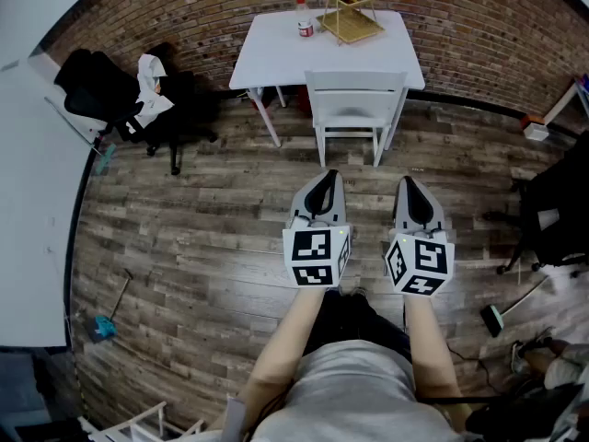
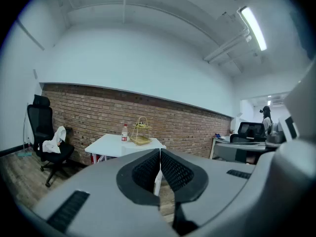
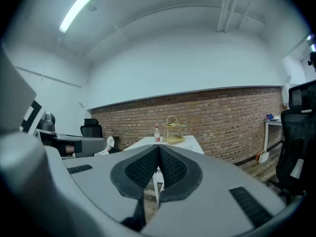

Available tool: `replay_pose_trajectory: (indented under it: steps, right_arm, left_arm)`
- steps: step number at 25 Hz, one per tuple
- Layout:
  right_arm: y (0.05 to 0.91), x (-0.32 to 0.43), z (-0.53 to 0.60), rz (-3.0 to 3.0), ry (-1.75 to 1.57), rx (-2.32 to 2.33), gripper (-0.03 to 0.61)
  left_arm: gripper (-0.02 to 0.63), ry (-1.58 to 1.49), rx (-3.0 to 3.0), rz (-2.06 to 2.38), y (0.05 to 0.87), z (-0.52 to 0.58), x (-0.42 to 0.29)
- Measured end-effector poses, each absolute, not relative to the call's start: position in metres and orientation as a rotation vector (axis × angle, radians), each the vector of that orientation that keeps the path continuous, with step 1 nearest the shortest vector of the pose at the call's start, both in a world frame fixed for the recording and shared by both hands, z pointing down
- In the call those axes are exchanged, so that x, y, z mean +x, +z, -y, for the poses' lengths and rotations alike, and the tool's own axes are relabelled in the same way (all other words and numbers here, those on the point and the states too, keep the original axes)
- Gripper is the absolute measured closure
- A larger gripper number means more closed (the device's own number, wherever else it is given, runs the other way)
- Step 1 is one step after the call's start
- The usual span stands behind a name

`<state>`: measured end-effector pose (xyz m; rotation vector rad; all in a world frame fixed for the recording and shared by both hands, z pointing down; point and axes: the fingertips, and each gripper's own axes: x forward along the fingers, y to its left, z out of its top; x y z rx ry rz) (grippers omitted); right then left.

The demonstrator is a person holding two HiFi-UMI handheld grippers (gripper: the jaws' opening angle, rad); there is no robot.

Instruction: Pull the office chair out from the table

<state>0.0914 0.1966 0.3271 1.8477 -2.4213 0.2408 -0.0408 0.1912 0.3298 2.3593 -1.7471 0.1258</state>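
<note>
Head view: chair point(image 1: 354, 95) back nearest, seat toward table point(image 1: 276, 44); left gripper point(image 1: 329, 177), right gripper point(image 1: 407, 182) jaws together, empty.

White surface point(image 1: 276, 53) up against the brick wall, and it's carrying just two things: a small red-capped bottle point(image 1: 305, 26) toward the back, and just beside it a yellow wire basket stand point(image 1: 351, 17) at the far right corner. Down on the wood-plank floor point(image 1: 202, 238), a white chair point(image 1: 353, 116) is tucked against the surface's near edge. Well off to the left stands a black office chair point(image 1: 115, 99), and a blue-headed broom point(image 1: 103, 326) lies by the left wall.
</note>
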Motion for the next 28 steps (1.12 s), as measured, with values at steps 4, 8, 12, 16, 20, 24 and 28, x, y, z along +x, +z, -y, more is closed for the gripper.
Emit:
replay_pose_trajectory:
  steps: [4, 8, 12, 16, 20, 24, 28]
  right_arm:
    - [0.327, 0.091, -0.197, 2.422, 0.241, 1.845, 0.565]
    - [0.328, 0.089, -0.197, 2.424, 0.25, 1.842, 0.565]
    - [0.329, 0.089, -0.199, 2.424, 0.253, 1.846, 0.565]
    - [0.33, 0.089, -0.198, 2.443, 0.267, 1.838, 0.565]
    - [0.331, 0.093, -0.195, 2.457, 0.275, 1.835, 0.565]
    - [0.334, 0.103, -0.188, 2.465, 0.29, 1.822, 0.565]
    - [0.338, 0.115, -0.181, 2.486, 0.286, 1.776, 0.565]
  left_arm:
    - [0.597, 0.13, 2.363, 1.75, 0.33, -0.191, -0.04]
    - [0.598, 0.139, 2.368, 1.756, 0.329, -0.192, -0.04]
    - [0.598, 0.14, 2.365, 1.751, 0.331, -0.194, -0.04]
    - [0.598, 0.145, 2.356, 1.754, 0.333, -0.193, -0.04]
    - [0.598, 0.147, 2.352, 1.755, 0.335, -0.189, -0.037]
    - [0.598, 0.149, 2.341, 1.769, 0.337, -0.184, -0.028]
    - [0.598, 0.15, 2.333, 1.786, 0.339, -0.177, -0.016]
